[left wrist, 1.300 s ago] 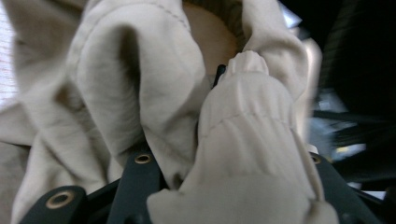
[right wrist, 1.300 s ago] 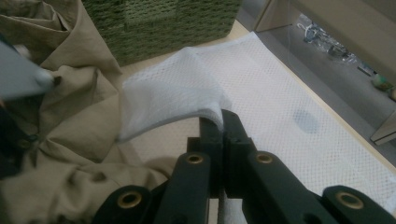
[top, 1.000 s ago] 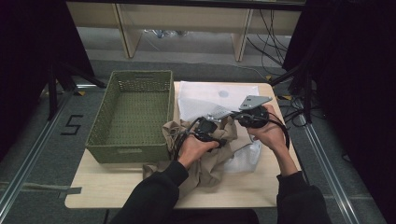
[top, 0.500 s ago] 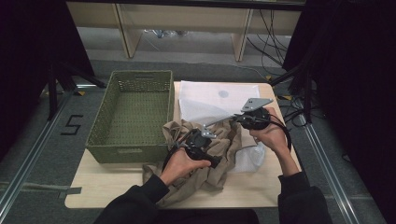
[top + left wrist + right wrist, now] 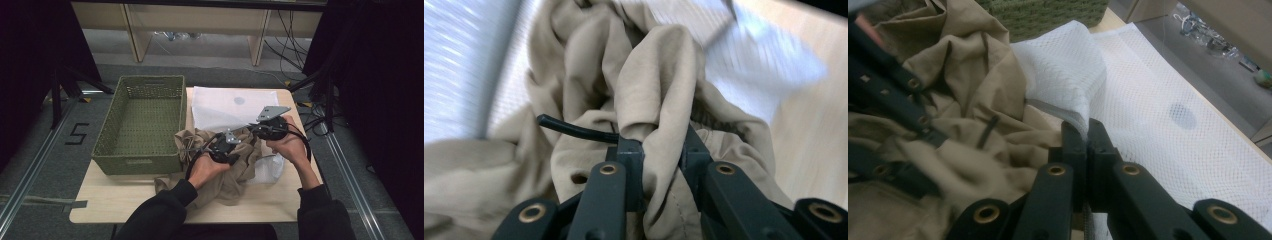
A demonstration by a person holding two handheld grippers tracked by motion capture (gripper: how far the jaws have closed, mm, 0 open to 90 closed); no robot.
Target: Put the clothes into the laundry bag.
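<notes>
Both forearms come in from the near edge of the tabletop [image 5: 125, 200], sleeves dark, hands meeting over the middle. The left hand [image 5: 207, 167] is bent inward at the wrist and carries the left gripper [image 5: 225, 145] low over a crumpled beige garment [image 5: 235, 175]. Its jaws have just been closing, and the left gripper view shows a thick fold of the beige cloth [image 5: 659, 100] pinched between its fingers [image 5: 631, 160], standing up from them; a thin black cord (part of the garment, it seems) sticks out to one side.

The right hand [image 5: 290, 145] lies farther toward the tabletop's right side, holding the right gripper [image 5: 255, 131] level and pointed at the left one. Its fingers [image 5: 1073, 145] are drawn together on the folded edge of a white mesh bag [image 5: 1168, 125], whose rim is lifted off the tabletop just beside the garment.

The high view adds the layout: the mesh bag [image 5: 225, 107] spread flat across the far half of the tabletop, the garment heaped on its near edge, and a green woven basket [image 5: 140, 125] to the left, touching the garment's corner. The right gripper view gives the weave of the mesh and a grey round mark on it, and shows the left gripper's dark jaws at its left edge, against the cloth.
</notes>
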